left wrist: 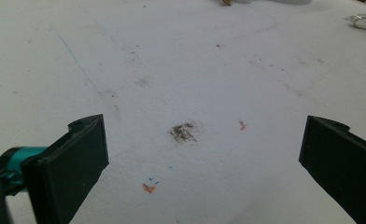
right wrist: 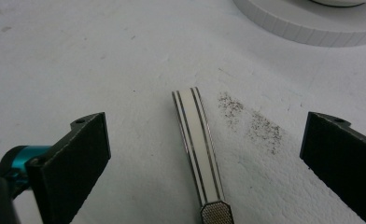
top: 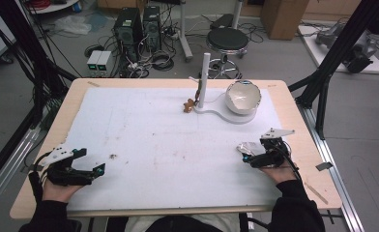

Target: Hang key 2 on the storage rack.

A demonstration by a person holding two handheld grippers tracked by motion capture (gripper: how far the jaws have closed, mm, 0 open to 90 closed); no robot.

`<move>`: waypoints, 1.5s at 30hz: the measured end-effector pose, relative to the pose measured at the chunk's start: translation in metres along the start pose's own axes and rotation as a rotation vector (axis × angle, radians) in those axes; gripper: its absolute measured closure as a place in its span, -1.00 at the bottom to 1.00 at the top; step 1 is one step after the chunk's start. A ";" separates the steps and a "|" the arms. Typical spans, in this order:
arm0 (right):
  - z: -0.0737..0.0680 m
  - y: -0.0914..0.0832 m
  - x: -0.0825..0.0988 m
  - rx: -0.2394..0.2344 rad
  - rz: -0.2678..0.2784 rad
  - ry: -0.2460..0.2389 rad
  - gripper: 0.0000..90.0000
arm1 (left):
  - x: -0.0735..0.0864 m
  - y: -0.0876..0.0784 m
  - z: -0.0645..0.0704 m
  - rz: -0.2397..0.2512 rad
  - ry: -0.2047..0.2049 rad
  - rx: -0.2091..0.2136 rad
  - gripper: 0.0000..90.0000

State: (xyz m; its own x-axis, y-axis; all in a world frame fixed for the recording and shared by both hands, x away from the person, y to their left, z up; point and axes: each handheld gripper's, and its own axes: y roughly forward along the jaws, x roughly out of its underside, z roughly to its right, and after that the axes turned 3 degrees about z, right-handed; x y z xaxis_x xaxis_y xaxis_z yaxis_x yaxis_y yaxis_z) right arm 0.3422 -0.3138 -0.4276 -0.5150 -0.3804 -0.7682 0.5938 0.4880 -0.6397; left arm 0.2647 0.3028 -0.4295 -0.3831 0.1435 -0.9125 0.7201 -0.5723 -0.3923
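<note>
Straddling the striped bar [right wrist: 200, 140] — right gripper [right wrist: 204, 154]

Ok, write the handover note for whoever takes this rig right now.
Left tool: open, holding nothing, low over the white mat at its near left, above a dark smudge.
Right tool: open, holding nothing, near right of the mat; a white-striped metal strip lies flat on the mat between its jaws, ungripped.
Far side: white stand with a small brown figure at its post, and a bowl tilted on its base.
Done: nothing visibly.
Left: probably close the right tool on the strip; the bowl and figure are untouched.
</note>
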 end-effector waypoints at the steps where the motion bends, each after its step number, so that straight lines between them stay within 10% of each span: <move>1: 0.000 0.000 0.000 0.000 0.000 0.000 -0.99 | 0.000 0.000 0.000 -0.004 0.003 0.002 -0.96; 20: 0.009 0.022 -0.026 -0.074 -0.113 -0.145 -0.39 | 0.001 0.004 0.000 -0.015 0.018 0.026 -0.96; 31: 0.013 0.030 -0.031 -0.166 -0.229 -0.126 -0.13 | 0.001 0.003 0.000 -0.022 0.031 0.021 -0.96; 38: 0.005 0.032 -0.034 -0.121 -0.323 -0.161 0.62 | 0.000 0.004 0.004 -0.021 0.044 0.032 -0.96; 45: 0.007 0.027 -0.034 -0.110 -0.319 -0.129 0.64 | 0.000 0.004 0.005 -0.020 0.047 0.038 -0.96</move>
State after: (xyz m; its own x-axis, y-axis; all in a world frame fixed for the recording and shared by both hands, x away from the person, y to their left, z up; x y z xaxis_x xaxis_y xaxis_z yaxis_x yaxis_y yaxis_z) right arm 0.3803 -0.2932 -0.4188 -0.5769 -0.6199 -0.5319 0.3424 0.4077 -0.8465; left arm 0.2648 0.2969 -0.4308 -0.3687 0.1925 -0.9094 0.6896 -0.5994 -0.4065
